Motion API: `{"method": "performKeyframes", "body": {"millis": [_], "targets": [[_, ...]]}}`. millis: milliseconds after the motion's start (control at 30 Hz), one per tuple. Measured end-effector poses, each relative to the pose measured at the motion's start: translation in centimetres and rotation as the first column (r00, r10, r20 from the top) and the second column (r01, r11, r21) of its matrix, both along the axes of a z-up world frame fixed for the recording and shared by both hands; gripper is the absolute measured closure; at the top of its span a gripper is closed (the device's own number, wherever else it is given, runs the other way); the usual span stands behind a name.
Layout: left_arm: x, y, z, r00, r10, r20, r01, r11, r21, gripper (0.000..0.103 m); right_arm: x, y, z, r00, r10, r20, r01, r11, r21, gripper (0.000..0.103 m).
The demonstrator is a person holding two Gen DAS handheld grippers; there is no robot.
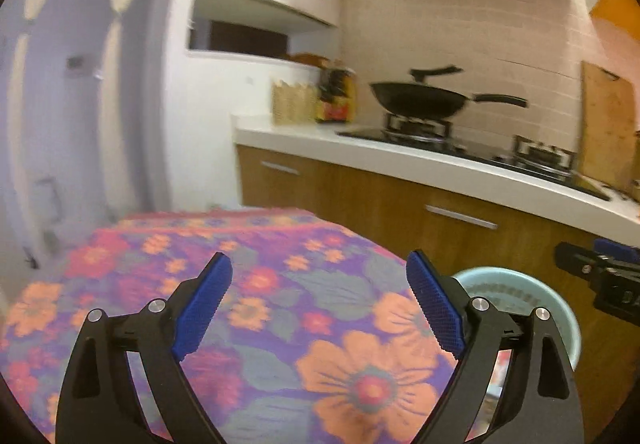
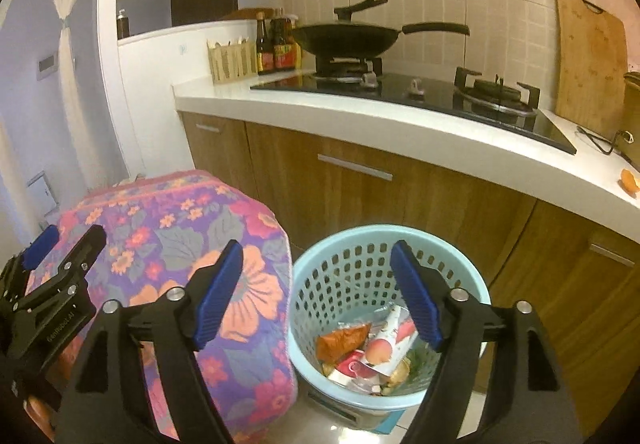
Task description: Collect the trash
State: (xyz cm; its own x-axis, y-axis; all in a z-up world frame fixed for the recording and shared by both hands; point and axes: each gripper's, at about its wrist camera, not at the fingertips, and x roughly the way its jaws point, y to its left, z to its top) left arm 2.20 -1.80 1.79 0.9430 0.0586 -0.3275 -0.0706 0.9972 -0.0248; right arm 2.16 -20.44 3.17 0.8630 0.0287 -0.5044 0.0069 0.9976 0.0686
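A light blue perforated waste basket (image 2: 340,264) stands on the floor in front of the kitchen cabinets; its rim also shows in the left wrist view (image 1: 500,276). Inside lie food wrappers and packets (image 2: 372,352). My right gripper (image 2: 316,292) is open and empty, held above the basket's near rim. My left gripper (image 1: 320,304) is open and empty, above a table covered by a floral cloth (image 1: 248,308). The left gripper also shows at the left edge of the right wrist view (image 2: 52,276).
The floral-covered table (image 2: 176,244) stands just left of the basket. Behind are wooden cabinets (image 2: 360,195) under a white counter (image 2: 360,115) with a gas hob, a black wok (image 2: 348,37), sauce bottles and a cutting board (image 2: 588,63).
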Motion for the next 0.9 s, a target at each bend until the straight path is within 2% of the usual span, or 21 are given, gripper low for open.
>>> {"method": "performKeyframes", "body": {"millis": [200, 433, 900], "targets": [[0.1, 2.1, 0.0, 0.999, 0.033, -0.024, -0.035, 0.997, -0.072, 0.015, -0.4, 1.4, 0.3, 1.000, -0.013, 0.028, 0.014, 1.000, -0.009, 0.027], [-0.5, 1.5, 0.1, 0.998, 0.067, -0.001, -0.067, 0.998, -0.018, 0.013, -0.1, 2.5, 0.1, 0.999, -0.024, 0.024, 0.024, 1.000, -0.013, 0.026], [-0.3, 2.2, -0.1, 0.999, 0.050, -0.015, -0.050, 0.997, -0.052, 0.011, 0.1, 2.6, -0.1, 0.999, -0.033, 0.018, 0.033, 0.999, 0.000, 0.022]]}}
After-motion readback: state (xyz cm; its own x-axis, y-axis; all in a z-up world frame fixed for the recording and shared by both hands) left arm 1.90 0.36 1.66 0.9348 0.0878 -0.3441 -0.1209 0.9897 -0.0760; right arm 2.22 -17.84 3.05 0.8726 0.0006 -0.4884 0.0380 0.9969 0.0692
